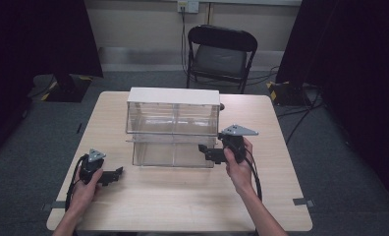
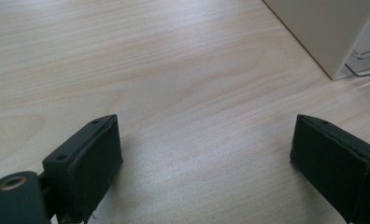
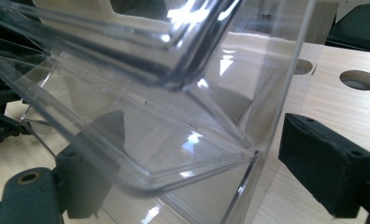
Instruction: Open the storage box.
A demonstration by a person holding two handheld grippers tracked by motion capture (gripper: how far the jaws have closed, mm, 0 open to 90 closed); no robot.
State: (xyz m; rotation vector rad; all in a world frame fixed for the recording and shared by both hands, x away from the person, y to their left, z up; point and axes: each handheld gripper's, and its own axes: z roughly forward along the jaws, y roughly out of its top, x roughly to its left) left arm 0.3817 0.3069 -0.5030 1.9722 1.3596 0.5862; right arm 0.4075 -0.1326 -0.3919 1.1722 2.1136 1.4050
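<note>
A clear plastic drawer unit (image 1: 173,123) with a white top stands mid-table, and its lower drawer (image 1: 173,153) is pulled slightly forward. My right gripper (image 1: 206,151) is at that drawer's right front corner, open. In the right gripper view, the right gripper (image 3: 206,172) straddles the clear drawer wall (image 3: 150,140), with one jaw behind the plastic and the other outside it. My left gripper (image 1: 113,175) rests low on the table, left of the unit and apart from it. In the left gripper view, the left gripper (image 2: 202,163) is open over bare wood, with the unit's white side (image 2: 332,32) ahead.
The wooden table (image 1: 182,206) has round holes (image 3: 359,79) near the unit's right side. A black folding chair (image 1: 221,54) stands behind the table, with cables on the floor to its right. Dark curtains hang at both sides.
</note>
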